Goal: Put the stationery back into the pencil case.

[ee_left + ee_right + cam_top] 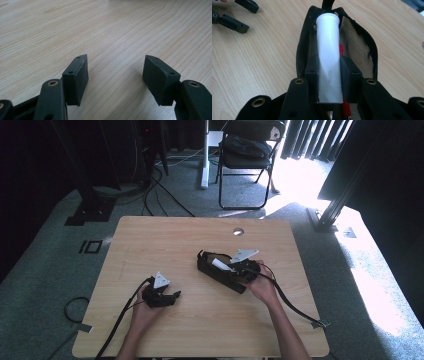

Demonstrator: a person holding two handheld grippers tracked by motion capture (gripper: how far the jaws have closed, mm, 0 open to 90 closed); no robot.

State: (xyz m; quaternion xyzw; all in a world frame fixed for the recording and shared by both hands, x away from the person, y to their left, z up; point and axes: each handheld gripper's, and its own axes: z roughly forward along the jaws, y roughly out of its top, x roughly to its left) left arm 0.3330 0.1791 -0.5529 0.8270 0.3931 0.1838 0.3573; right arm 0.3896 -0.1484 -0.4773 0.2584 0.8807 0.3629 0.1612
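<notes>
Here, seen from above, a light wooden table (200, 320) fills the middle of the frame, and a person's forearms come in from the bottom edge. The left gripper (172, 296) sits in the lower left part of the tabletop, held low over bare wood. In the left gripper view its two black jaws stand apart with nothing between them, released, and only wood grain lies beyond the pads (80, 75).

The right gripper (227, 268) is just right of the frame's centre in the high view, over a black pencil case (207, 265) that lies open on the table. A white glue stick (328, 57) is clenched between the right gripper's jaws. In the right gripper view the stick runs up the middle of the frame, one pad pressed to each side of its lower half, with the letters GLOO on its side. Its far end, with a flared rim, reaches to the upper end of the case. The stick lies along the case's open mouth; whether it touches the lining cannot be told.

The case's zip curves round both sides of the opening, and tan lining shows to the right of the stick. Something red (342, 51) lies inside, just beside the stick's right edge. In the upper left corner of that view the left gripper's jaws appear, well apart from the case.
</notes>
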